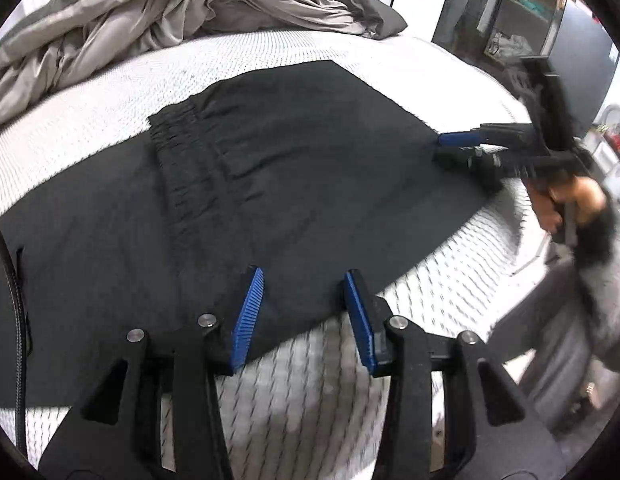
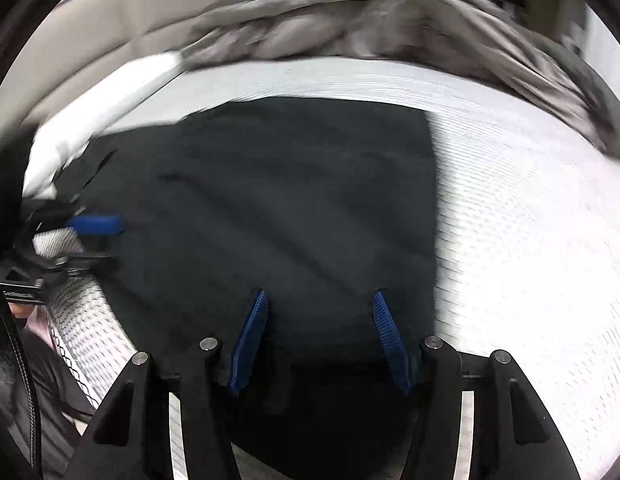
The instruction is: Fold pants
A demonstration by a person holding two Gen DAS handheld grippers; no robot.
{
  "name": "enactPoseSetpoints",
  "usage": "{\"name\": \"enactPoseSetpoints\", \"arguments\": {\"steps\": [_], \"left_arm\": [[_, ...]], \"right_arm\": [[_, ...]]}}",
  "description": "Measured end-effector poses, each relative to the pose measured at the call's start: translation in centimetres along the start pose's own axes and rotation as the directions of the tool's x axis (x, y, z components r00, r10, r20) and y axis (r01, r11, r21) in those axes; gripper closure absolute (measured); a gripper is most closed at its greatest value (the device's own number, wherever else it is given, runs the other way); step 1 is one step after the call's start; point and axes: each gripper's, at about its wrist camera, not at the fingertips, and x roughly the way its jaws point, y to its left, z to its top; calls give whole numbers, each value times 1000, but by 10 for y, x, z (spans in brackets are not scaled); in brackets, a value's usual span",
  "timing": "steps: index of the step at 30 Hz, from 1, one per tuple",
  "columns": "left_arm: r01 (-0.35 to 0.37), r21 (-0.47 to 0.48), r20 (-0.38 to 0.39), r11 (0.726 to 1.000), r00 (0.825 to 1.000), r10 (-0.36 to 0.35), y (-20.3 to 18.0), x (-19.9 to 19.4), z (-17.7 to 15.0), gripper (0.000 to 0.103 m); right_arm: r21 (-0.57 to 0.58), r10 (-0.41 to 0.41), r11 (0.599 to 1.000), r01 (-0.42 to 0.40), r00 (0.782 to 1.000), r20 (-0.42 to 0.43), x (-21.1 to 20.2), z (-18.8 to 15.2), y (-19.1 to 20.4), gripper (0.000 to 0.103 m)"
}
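The left gripper has its two blue-padded jaws standing apart over the near edge of the black pants, with nothing pressed between the pads; black cloth lies under the left pad and the mattress shows under the right one. The right gripper also has its jaws apart, wider than the left pair, and the dark fabric lies flat below them without being pinched. In the left wrist view the right gripper reaches in from the right side, its blue pad at the far right edge of the pants, carried by a hand in a grey sleeve.

The pants lie spread and partly folded on the white quilted mattress, the gathered elastic waistband towards the left of the left wrist view and a straight folded edge running along the near side. Behind the pants, at the head of the bed, sits a rumpled grey-brown duvet. The right wrist view is blurred; it shows the pants' right edge ending against the bare mattress.
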Motion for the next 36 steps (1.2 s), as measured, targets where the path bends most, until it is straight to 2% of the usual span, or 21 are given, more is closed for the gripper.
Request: {"name": "enactPoseSetpoints", "arguments": {"steps": [3, 5, 6, 8, 9, 10, 11, 13, 14, 16, 18, 20, 22, 24, 26, 27, 29, 31, 33, 34, 36], "left_arm": [[61, -100, 73, 993, 996, -54, 25, -24, 4, 61], [10, -191, 145, 982, 989, 18, 46, -40, 6, 58], [-16, -236, 164, 972, 985, 56, 58, -42, 10, 58], [-38, -326, 173, 945, 980, 99, 77, -42, 14, 56], [-39, -395, 169, 918, 979, 114, 91, -41, 13, 56], [-38, -440, 163, 897, 979, 121, 102, -39, 11, 56], [-45, -479, 153, 876, 979, 134, 111, -37, 9, 56], [-62, -530, 132, 846, 979, 155, 124, -35, 4, 56], [-70, -539, 124, 839, 979, 162, 128, -35, 1, 56], [-83, -537, 118, 839, 978, 172, 132, -35, -2, 56], [-116, -519, 97, 847, 976, 193, 133, -35, -6, 56], [-140, -507, 81, 851, 975, 209, 135, -32, -8, 56], [-180, -522, 70, 833, 965, 253, 141, -44, -13, 56], [-186, -575, 104, 797, 949, 297, 150, -65, -20, 53], [-168, -667, 158, 726, 920, 358, 173, -95, -37, 39], [-179, -697, 160, 694, 905, 394, 181, -104, -41, 37], [-253, -778, 109, 575, 847, 520, 201, -129, -68, 32], [-284, -819, 67, 499, 816, 574, 215, -141, -86, 32], [-270, -857, 42, 439, 813, 581, 228, -147, -102, 32], [-251, -880, 24, 402, 824, 566, 236, -149, -112, 32], [-220, -899, 8, 379, 856, 517, 245, -146, -125, 32]], "right_arm": [[208, 114, 970, -124, 992, 61, -19, -4, -55, 48], [385, 196, 890, -243, 968, 157, -23, -2, -89, 48], [418, 224, 864, -279, 958, 176, -19, 1, -97, 48], [469, 287, 817, -334, 943, 171, 4, 9, -103, 48], [488, 312, 801, -347, 937, 155, 14, 11, -104, 49], [500, 334, 791, -352, 934, 128, 28, 14, -100, 58], [497, 324, 802, -330, 941, 102, 39, 18, -97, 72], [458, 281, 842, -285, 956, 79, 46, 33, -91, 89], [441, 279, 849, -290, 956, 91, 45, 36, -86, 92], [396, 269, 870, -293, 956, 115, 33, 41, -81, 93], [407, 207, 888, -215, 976, 65, 35, 35, -90, 91], [448, 196, 877, -175, 981, -1, 52, 27, -98, 88], [471, 214, 859, -202, 976, 30, 47, 25, -102, 83], [457, 187, 869, -189, 981, 50, 32, 26, -101, 72], [452, 158, 875, -174, 985, 74, 22, 24, -99, 48], [453, 150, 875, -172, 985, 85, 17, 21, -101, 46], [448, 134, 880, -159, 987, 88, 13, 17, -104, 46], [450, 112, 883, -136, 991, 80, 10, 13, -108, 46], [452, 105, 883, -128, 992, 76, 8, 10, -105, 46], [453, 102, 882, -128, 992, 80, 5, 9, -106, 46], [455, 103, 881, -132, 991, 87, 5, 13, -103, 46]]}}
